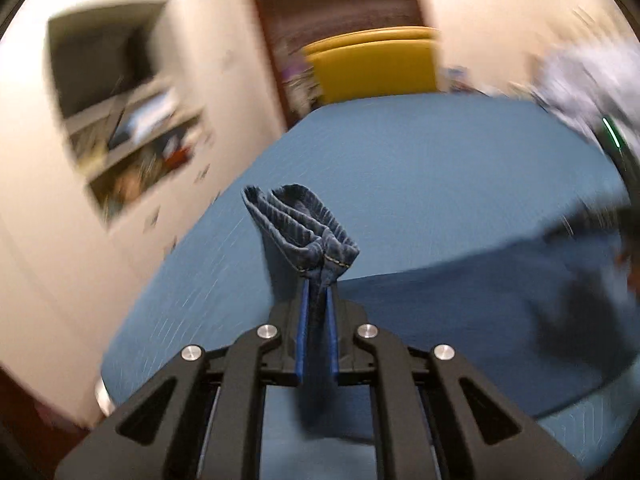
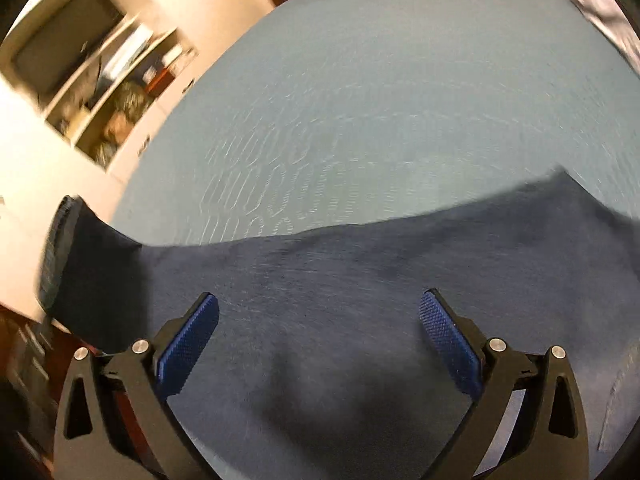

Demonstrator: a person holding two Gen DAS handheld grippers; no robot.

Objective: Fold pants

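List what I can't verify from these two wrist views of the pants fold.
- Pants, right wrist view: the near part runs off the bottom edge, so the overall shape is unknown.
- Left tongs, left wrist view: shut on a bunched hem; which part of the pants it is cannot be told.
- Shelf, left wrist view: motion blur hides its contents.
- Right tongs: open; contact with the cloth is unclear.
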